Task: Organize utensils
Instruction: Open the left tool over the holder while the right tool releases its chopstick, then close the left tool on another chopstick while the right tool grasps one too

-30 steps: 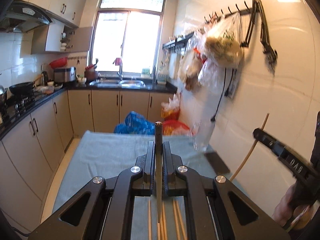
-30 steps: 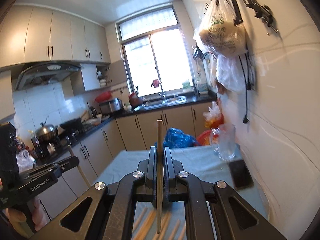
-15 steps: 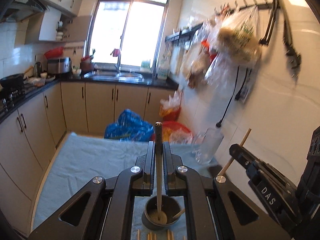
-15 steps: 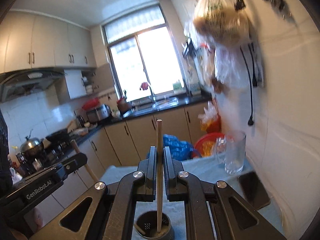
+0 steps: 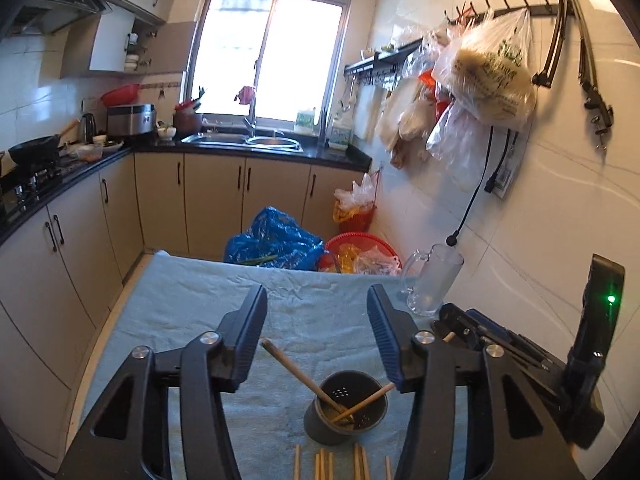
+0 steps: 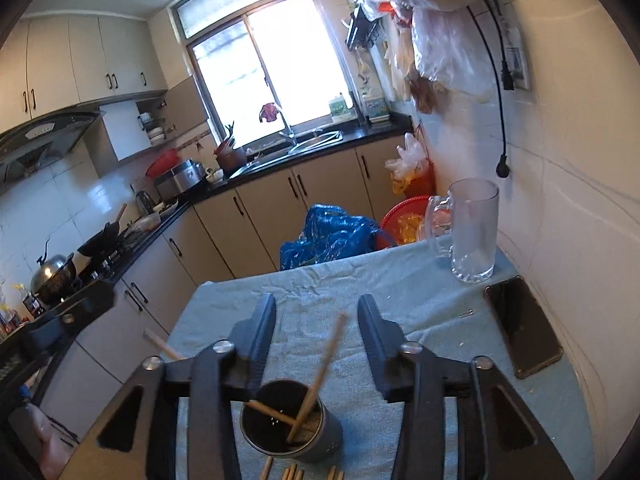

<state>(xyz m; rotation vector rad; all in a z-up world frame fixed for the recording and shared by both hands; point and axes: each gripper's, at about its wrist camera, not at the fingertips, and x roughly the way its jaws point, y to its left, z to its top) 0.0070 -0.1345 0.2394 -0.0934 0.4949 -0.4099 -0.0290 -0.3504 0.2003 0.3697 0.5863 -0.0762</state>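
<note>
A dark perforated utensil holder (image 5: 346, 408) stands on the blue-green table cloth, also in the right wrist view (image 6: 290, 426). Two wooden chopsticks lean inside it: one (image 5: 298, 374) tilts left, one (image 5: 368, 398) tilts right; in the right wrist view one (image 6: 320, 372) stands nearly upright. More chopsticks (image 5: 340, 464) lie flat on the cloth in front of the holder. My left gripper (image 5: 318, 332) is open and empty above the holder. My right gripper (image 6: 316, 340) is open and empty above it too.
A glass mug (image 6: 472, 232) stands at the table's far right by the tiled wall, with a black phone (image 6: 522, 326) nearer. A blue bag (image 5: 276, 242) and red basket (image 5: 360, 248) sit on the floor beyond the table. Cabinets line the left.
Both grippers were shut on a chopstick each and have opened. The two chopsticks now lean in the holder. Both grippers have pitched down over the table.
</note>
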